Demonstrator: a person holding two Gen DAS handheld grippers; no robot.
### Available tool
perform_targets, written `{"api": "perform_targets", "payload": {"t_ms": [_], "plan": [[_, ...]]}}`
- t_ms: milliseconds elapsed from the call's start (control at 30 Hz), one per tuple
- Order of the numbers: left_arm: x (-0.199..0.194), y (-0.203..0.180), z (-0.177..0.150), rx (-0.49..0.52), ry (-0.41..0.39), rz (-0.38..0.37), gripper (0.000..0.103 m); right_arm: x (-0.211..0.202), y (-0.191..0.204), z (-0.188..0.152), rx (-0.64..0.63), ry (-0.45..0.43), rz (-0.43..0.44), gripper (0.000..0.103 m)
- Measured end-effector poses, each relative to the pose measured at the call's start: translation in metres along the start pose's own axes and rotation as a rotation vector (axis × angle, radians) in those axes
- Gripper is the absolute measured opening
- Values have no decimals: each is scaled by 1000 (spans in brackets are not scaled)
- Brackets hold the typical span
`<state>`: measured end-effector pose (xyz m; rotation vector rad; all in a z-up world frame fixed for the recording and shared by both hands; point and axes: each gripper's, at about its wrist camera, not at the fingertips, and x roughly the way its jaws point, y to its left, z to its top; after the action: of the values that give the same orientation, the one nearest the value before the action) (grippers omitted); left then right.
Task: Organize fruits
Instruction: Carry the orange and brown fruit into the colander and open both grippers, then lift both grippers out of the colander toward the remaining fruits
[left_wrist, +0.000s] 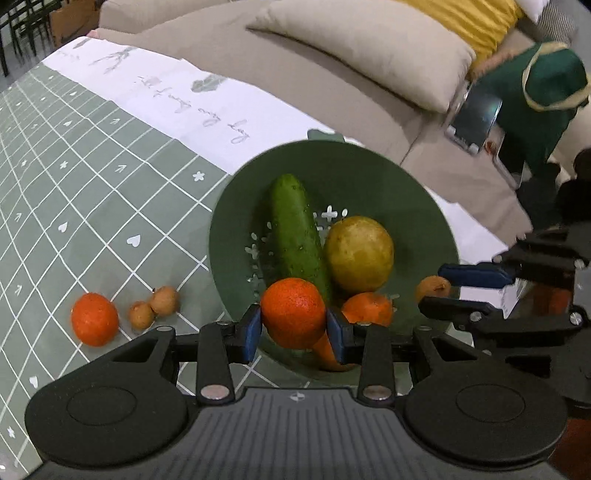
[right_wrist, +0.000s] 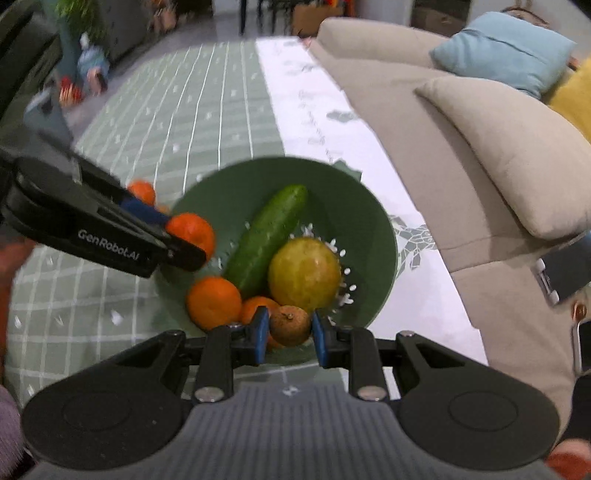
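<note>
A green strainer bowl (left_wrist: 369, 173) (right_wrist: 362, 221) holds a cucumber (left_wrist: 295, 229) (right_wrist: 266, 236), a yellow-green round fruit (left_wrist: 359, 254) (right_wrist: 303, 275) and oranges (left_wrist: 369, 308) (right_wrist: 213, 302). My left gripper (left_wrist: 294, 328) is shut on an orange (left_wrist: 293, 313) over the bowl's near rim; it also shows in the right wrist view (right_wrist: 190, 230). My right gripper (right_wrist: 289, 334) is shut on a small brown longan (right_wrist: 290, 325) over the bowl's near edge; it also shows in the left wrist view (left_wrist: 433, 288).
On the green checked tablecloth (left_wrist: 74, 177) left of the bowl lie one orange (left_wrist: 95, 319) and two brown longans (left_wrist: 164, 300). A beige sofa (left_wrist: 332, 85) with cushions runs along the table's far side. A phone on a stand (left_wrist: 474, 118) sits on the sofa.
</note>
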<state>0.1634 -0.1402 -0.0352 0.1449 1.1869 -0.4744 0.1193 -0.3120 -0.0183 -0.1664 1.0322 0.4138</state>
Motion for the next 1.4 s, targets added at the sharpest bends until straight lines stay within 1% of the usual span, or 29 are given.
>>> {"api": "perform_targets", "payload": {"t_ms": [100,167,267,433,600,767,867,967,1033,1067,1100,1133,1300,1400], "plan": [[8,-5,5,42,29,41,42,14,-3,7,-62,54,-1,21],[14,-7,7,67,55,54,42,20,-4,10,-102,84,7,21],[19,-10,10,92,70,70,42,28,-4,14,-156,116,17,21],[24,-13,14,127,92,76,42,40,-2,20,-228,175,29,21],[30,-12,17,128,107,74,43,47,-4,19,-258,204,19,21],[31,-13,17,135,107,76,44,51,-3,17,-263,218,32,21],[30,-11,17,137,104,75,47,51,-2,18,-268,216,31,21],[29,-11,16,134,97,73,48,52,-2,19,-260,213,27,22],[26,-11,15,130,89,65,49,48,-2,19,-256,209,25,30],[23,-10,15,126,85,60,49,46,-2,19,-255,204,22,36],[21,-9,14,121,81,54,50,44,-2,19,-251,197,19,37],[18,-8,14,113,76,50,54,41,-1,20,-245,192,18,37],[-9,-3,12,87,12,15,55,27,0,22,-190,148,12,37],[-29,3,7,63,-42,3,55,14,3,24,-108,89,20,38]]}}
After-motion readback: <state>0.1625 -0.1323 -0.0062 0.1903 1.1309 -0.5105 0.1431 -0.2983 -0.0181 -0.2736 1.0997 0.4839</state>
